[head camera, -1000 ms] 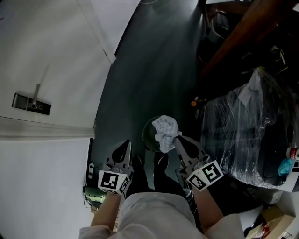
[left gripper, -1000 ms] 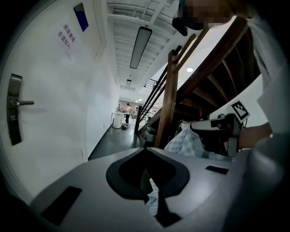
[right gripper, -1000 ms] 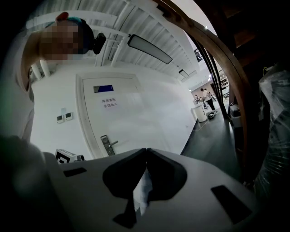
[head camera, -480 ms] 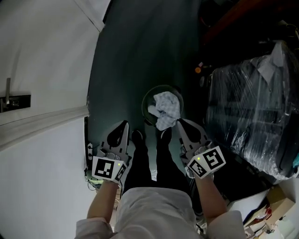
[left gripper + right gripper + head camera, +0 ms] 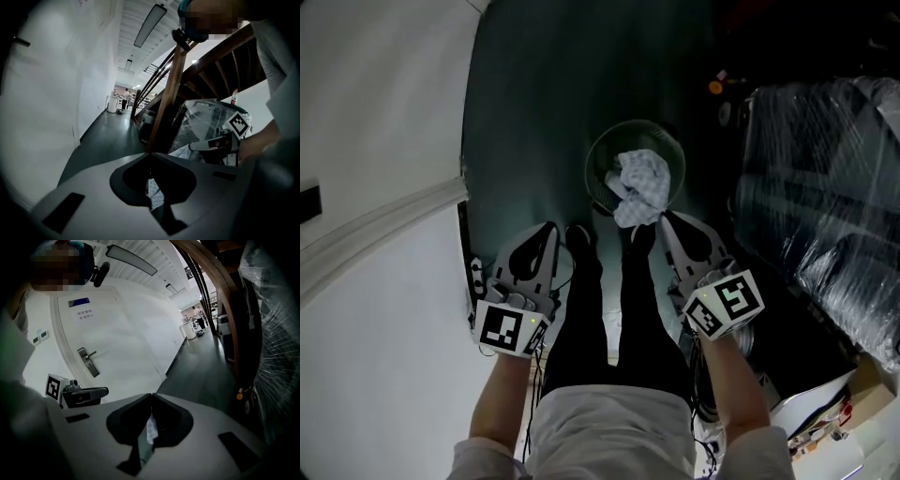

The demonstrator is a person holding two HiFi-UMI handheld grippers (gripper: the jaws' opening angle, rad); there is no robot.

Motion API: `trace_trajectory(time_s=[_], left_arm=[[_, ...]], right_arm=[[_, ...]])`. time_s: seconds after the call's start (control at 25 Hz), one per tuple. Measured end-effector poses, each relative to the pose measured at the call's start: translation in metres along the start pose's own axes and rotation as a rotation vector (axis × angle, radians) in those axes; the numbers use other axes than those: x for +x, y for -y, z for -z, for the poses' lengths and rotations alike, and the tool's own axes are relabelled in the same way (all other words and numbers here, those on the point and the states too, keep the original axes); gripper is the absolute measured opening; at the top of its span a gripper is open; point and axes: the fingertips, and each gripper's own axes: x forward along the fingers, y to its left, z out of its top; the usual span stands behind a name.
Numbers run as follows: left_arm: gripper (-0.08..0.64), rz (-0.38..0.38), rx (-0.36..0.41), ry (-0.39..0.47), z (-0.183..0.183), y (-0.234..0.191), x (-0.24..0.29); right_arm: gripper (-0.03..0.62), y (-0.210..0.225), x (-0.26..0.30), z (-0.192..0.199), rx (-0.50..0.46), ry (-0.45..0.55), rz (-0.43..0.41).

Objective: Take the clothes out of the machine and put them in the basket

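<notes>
A white checked cloth (image 5: 643,184) hangs bunched from my right gripper (image 5: 664,218), which is shut on its edge. A strip of that cloth (image 5: 151,430) shows between the closed pads in the right gripper view. The cloth sits over the mouth of the round green basket (image 5: 598,156) on the dark floor, just ahead of the person's feet. My left gripper (image 5: 550,228) is level with the right one, to the left of the basket, its jaws together and nothing hanging from it. The left gripper view shows the right gripper (image 5: 213,143) beside it.
A white wall and door (image 5: 366,141) fill the left; the door handle (image 5: 87,360) shows in the right gripper view. Plastic-wrapped goods (image 5: 825,169) stand at the right, with boxes (image 5: 834,441) at the lower right. The person's dark trouser legs (image 5: 619,309) stand between the grippers.
Both grippers have sunk toward the floor together. The cloth has come down with the right gripper and now sits over the basket, which looks larger and nearer.
</notes>
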Motion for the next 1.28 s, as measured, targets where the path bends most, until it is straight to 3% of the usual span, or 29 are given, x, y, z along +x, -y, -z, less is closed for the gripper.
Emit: trace_trajectory(time_s=[0.44,0.76,1.28], left_arm=[[0.02,0.022,-0.027,-0.116,0.107,-0.014,0.047],[0.02,0.002,-0.07,-0.175,0.159,-0.027,0.078],[0.02,-0.021,-0.145,-0.321,0.248,-0.05,0.122]], right_arm=[[0.012,0.052,0.045,0.086,0.032,-0.117,0.028],[0.013,0.084,0.078,0.141,0.027,-0.211,0.07],[0.014,0.147,0.132,0.229,0.016,-0.367,0.216]])
